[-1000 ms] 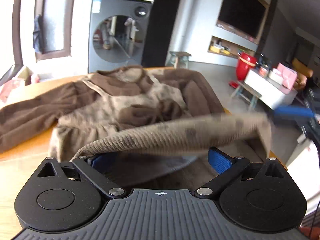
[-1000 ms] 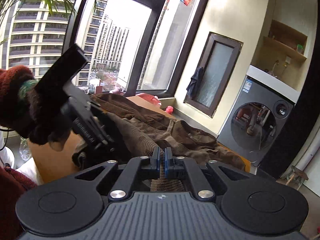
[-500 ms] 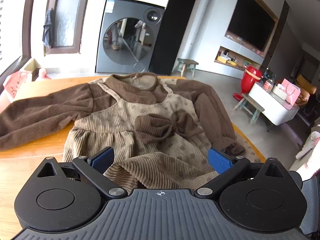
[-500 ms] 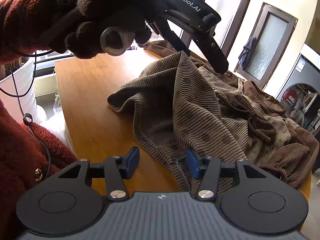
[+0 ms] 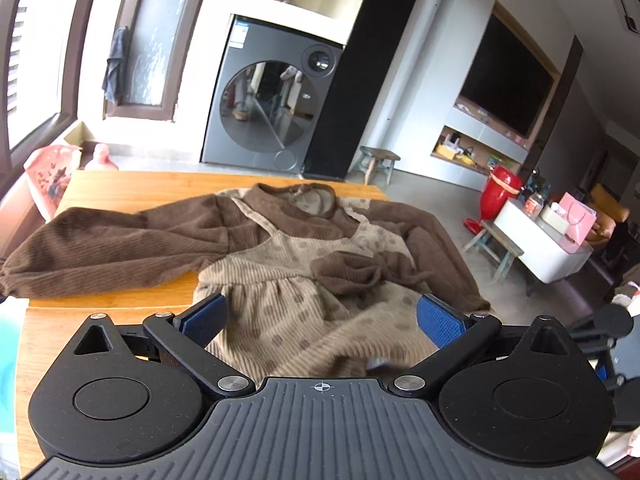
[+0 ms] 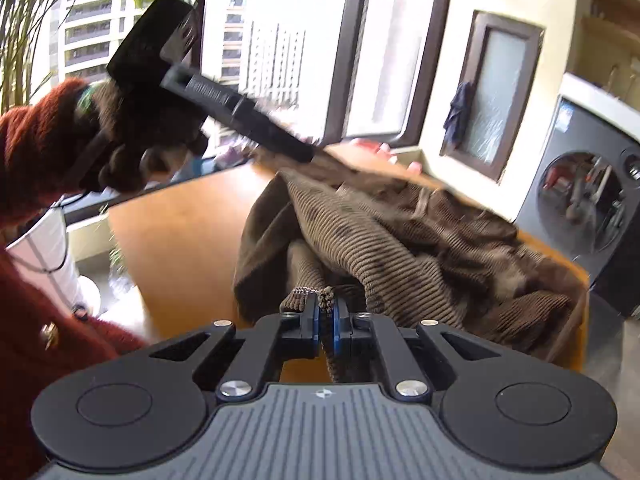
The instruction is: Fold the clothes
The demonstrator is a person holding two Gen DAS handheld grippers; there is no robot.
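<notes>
A brown and beige child's dress [image 5: 296, 264] with a dotted skirt and a brown bow lies on the wooden table [image 5: 132, 184], collar away from me, its left sleeve spread out to the left. My left gripper [image 5: 320, 316] is open, its blue pads on either side of the skirt hem, which looks lifted and blurred. My right gripper [image 6: 327, 312] is shut on the ribbed hem of the dress [image 6: 384, 240]. In the right wrist view the left gripper's body [image 6: 224, 100] hovers above the cloth in a gloved hand.
A grey washing machine [image 5: 272, 100] stands beyond the table's far edge. A stool [image 5: 378, 160], a red appliance [image 5: 500, 196] and a white bench with a pink bag [image 5: 540, 240] are to the right. A plant and window [image 6: 260, 40] are on the left.
My right gripper, open half a second ago, has shut on the dress hem. My left gripper stays open and has pulled back and risen, showing more of the spread dress.
</notes>
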